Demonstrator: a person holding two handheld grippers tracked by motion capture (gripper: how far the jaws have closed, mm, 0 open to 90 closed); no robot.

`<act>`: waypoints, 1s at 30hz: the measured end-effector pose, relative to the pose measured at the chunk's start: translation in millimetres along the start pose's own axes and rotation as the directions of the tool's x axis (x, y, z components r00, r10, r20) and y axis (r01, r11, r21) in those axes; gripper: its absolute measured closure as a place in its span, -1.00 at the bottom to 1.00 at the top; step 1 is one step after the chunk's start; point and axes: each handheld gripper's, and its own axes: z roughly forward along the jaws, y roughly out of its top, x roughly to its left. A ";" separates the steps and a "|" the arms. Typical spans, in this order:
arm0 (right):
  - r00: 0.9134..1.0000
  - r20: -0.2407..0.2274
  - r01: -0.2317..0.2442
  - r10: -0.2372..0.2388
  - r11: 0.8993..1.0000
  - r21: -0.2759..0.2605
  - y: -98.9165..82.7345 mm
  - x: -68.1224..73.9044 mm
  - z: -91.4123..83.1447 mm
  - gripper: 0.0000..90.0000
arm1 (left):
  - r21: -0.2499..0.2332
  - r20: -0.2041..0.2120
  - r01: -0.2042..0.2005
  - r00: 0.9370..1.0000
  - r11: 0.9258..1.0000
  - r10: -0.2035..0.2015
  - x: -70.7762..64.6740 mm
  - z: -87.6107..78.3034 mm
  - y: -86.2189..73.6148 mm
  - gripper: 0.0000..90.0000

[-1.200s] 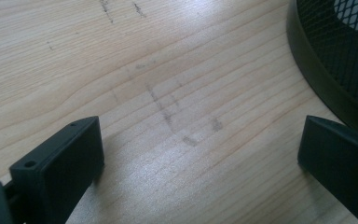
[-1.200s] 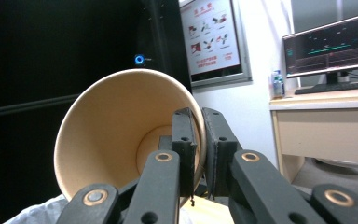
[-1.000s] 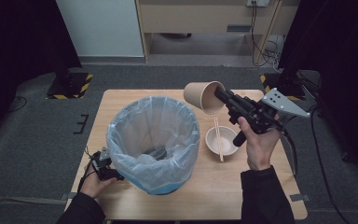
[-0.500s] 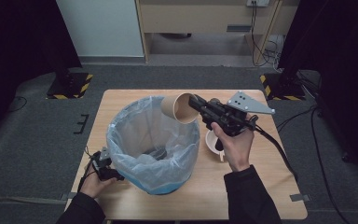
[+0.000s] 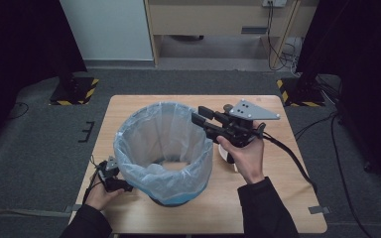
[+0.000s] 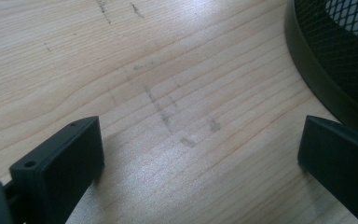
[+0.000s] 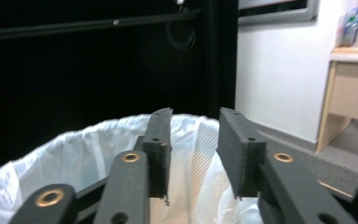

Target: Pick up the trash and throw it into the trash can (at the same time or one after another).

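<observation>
The waste bin (image 5: 164,153), a black mesh basket lined with a pale translucent bag (image 5: 144,124), stands on the wooden bench (image 5: 278,198), left of its middle and toward the person's side. The bag is folded outward over the bin rim.

Right tongs (image 5: 196,115): held level above the right part of the bin rim, jaw tips pointing over the bin mouth. The jaws have just been opening and now stand a narrow gap apart with nothing between them. In the right gripper view the right tongs (image 7: 195,140) show bare pads, with the bag rim (image 7: 74,144) lying directly below and beyond them. The grey three-cornered plate (image 5: 250,110) sits on top of the gripper body, and its cable (image 5: 287,158) trails toward the right bench edge.

A white bowl (image 5: 224,154) rests on the bench just beside the bin, mostly hidden under the right hand (image 5: 243,153).

Left tongs (image 5: 121,186): held low on the bench at the bin's near left side, close to its base. In the left gripper view the left tongs (image 6: 200,158) stand wide, empty, over bare wood, with the black mesh wall (image 6: 335,60) of the bin just beside one jaw.
</observation>
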 end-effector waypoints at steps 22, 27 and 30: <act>0.937 0.349 0.021 0.014 0.995 -0.096 8.1 -58.6 -70.4 -0.06 | 0.000 0.000 0.000 1.000 1.000 0.000 0.0 0.0 0.0 -1.00; 0.913 0.405 -0.040 0.052 0.998 -0.039 -30.7 -82.1 -74.2 0.10 | 0.001 -0.001 -0.001 1.000 1.000 0.001 0.0 -0.1 0.0 -1.00; 0.904 0.423 -0.073 0.062 0.997 0.010 -52.6 -91.4 -71.3 0.18 | 0.000 0.000 0.000 1.000 1.000 0.000 0.0 0.0 0.0 -1.00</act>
